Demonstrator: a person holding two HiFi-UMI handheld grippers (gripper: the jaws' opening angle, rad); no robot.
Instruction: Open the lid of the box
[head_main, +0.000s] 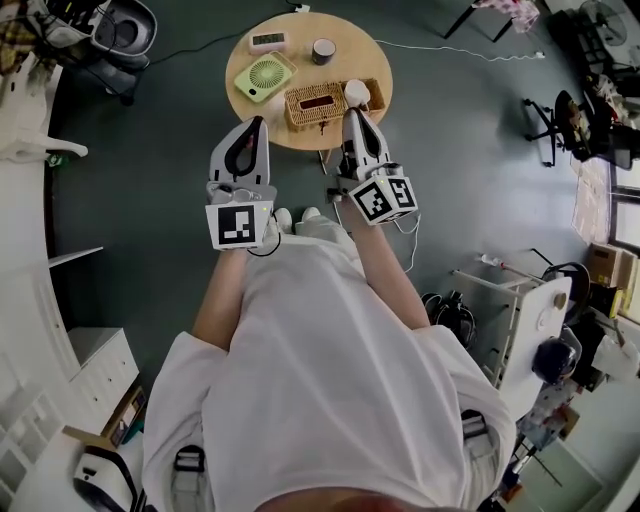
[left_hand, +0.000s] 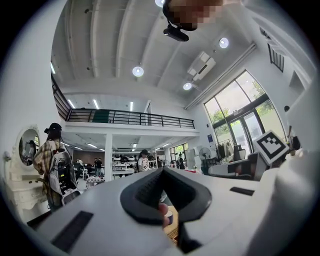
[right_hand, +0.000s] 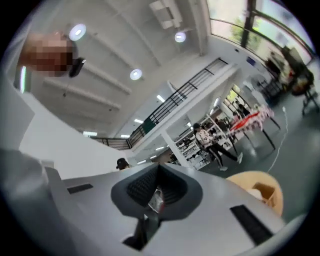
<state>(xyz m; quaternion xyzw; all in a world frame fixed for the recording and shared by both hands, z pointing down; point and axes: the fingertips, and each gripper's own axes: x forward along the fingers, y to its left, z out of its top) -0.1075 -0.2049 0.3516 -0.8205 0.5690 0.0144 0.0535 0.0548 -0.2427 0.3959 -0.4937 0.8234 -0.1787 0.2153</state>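
A woven wicker box (head_main: 318, 104) with its lid down stands on a small round wooden table (head_main: 350, 45) ahead of me. My left gripper (head_main: 258, 122) is held level just short of the table's near left edge, jaws together and empty. My right gripper (head_main: 355, 112) reaches over the near edge beside the box's right end, also shut with nothing in it. In the left gripper view the jaws (left_hand: 162, 172) meet along a ridge. The right gripper view shows its jaws (right_hand: 159, 172) closed, with the table (right_hand: 250, 180) and box (right_hand: 265, 192) off to the lower right.
On the table are a green round fan (head_main: 264, 77), a white clock (head_main: 268, 41), a grey cylinder (head_main: 323, 50) and a white round object (head_main: 357, 92) by the box. A white rack (head_main: 520, 310) stands at right, white shelving (head_main: 40, 200) at left. People walk in the hall beyond.
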